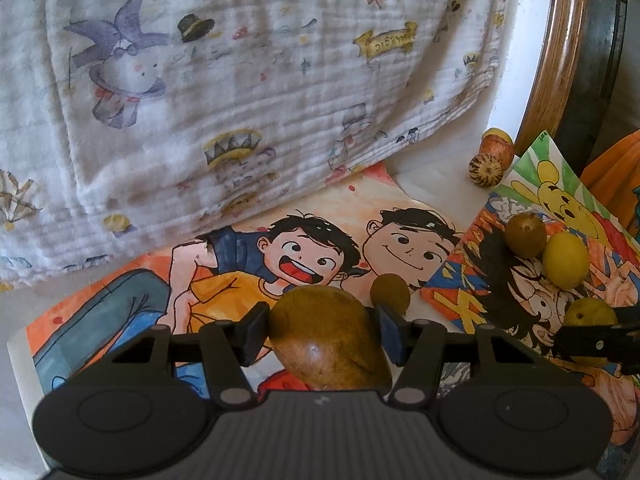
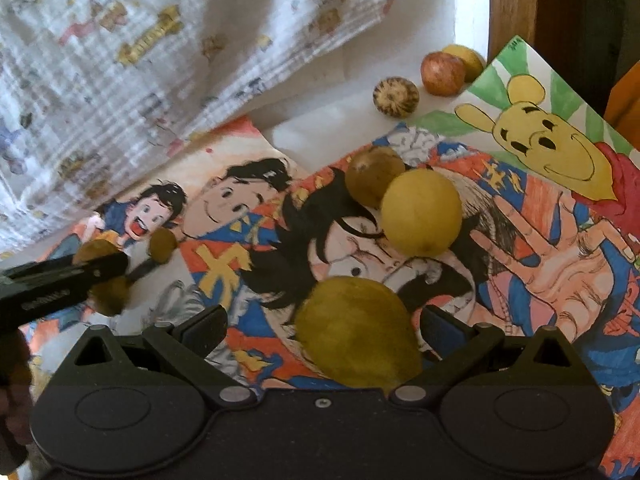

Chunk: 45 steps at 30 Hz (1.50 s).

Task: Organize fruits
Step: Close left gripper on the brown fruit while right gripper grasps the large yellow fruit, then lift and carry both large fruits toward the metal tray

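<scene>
- Fruits: left gripper (image 1: 320, 330) pinches a smooth brown oval fruit (image 1: 326, 336) between both pads.
- Right gripper (image 2: 322, 330): jaws spread; yellow-green oval fruit (image 2: 354, 330) between them, touching neither pad clearly.
- Just ahead: round yellow fruit (image 2: 420, 212) on glossy drawings (image 2: 540, 248).
- Farther out: apple (image 2: 442, 72), striped ball (image 2: 395, 95), crinkled cloth (image 1: 240, 80).
- Sorting looks unfinished; fruit lies scattered.

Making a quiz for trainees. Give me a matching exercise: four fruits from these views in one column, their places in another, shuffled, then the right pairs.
Things
1. brown fruit
2. striped round fruit
3. red apple
4. yellow lemon

Places
A. on the colourful drawing, touching a brownish fruit
B. clamped in the left gripper
C. on the white surface, against a yellowish fruit near the wooden rim
D. alone on the white surface, left of the apple

Pairs: 1-B, 2-D, 3-C, 4-A
</scene>
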{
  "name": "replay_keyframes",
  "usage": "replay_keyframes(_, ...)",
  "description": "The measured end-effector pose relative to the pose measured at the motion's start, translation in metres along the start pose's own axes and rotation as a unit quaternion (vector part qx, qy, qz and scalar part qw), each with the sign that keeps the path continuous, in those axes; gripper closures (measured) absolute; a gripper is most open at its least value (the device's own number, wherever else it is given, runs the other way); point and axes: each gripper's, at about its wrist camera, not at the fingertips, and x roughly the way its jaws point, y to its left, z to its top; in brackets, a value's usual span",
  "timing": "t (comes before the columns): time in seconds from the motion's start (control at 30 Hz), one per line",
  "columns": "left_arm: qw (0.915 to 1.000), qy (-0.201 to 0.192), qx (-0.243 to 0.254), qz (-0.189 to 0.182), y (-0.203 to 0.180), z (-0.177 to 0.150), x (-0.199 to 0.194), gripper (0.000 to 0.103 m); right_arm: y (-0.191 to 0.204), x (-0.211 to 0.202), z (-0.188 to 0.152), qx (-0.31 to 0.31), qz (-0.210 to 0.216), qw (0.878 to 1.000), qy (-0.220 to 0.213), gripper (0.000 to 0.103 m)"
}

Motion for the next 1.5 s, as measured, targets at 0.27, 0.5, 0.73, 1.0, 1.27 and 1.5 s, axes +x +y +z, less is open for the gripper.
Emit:
replay_keyframes(0.27, 1.0000, 0.000, 0.004, 0.000, -0.001, 0.000, 0.001, 0.041, -0.005, 0.008, -0.003, -0.005, -0.009, 1.000, 0.011, 0.014)
replay_keyframes(0.5, 1.0000, -0.001, 0.006, 0.002, -0.001, -0.001, 0.000, 0.041, 0.003, 0.011, -0.007, -0.019, -0.007, 0.999, 0.024, 0.022)
replay_keyframes(0.73, 1.0000, -0.002, 0.004, 0.001, 0.000, -0.003, -0.003, 0.041, 0.006, 0.005, -0.012, -0.024, -0.006, 0.999, 0.032, 0.022)
replay_keyframes(1.0, 1.0000, -0.002, 0.005, 0.002, -0.001, -0.003, -0.004, 0.041, 0.013, 0.000, -0.015, -0.043, 0.007, 0.998, 0.035, 0.044)
replay_keyframes(1.27, 0.9999, -0.009, 0.003, 0.003, -0.002, -0.005, -0.008, 0.042, 0.018, -0.008, -0.018, -0.054, 0.008, 0.998, 0.023, 0.045)
replay_keyframes(1.5, 0.9999, -0.014, 0.001, 0.001, -0.002, -0.008, -0.015, 0.042, 0.024, -0.021, -0.016, -0.056, 0.019, 0.998, 0.009, 0.046)
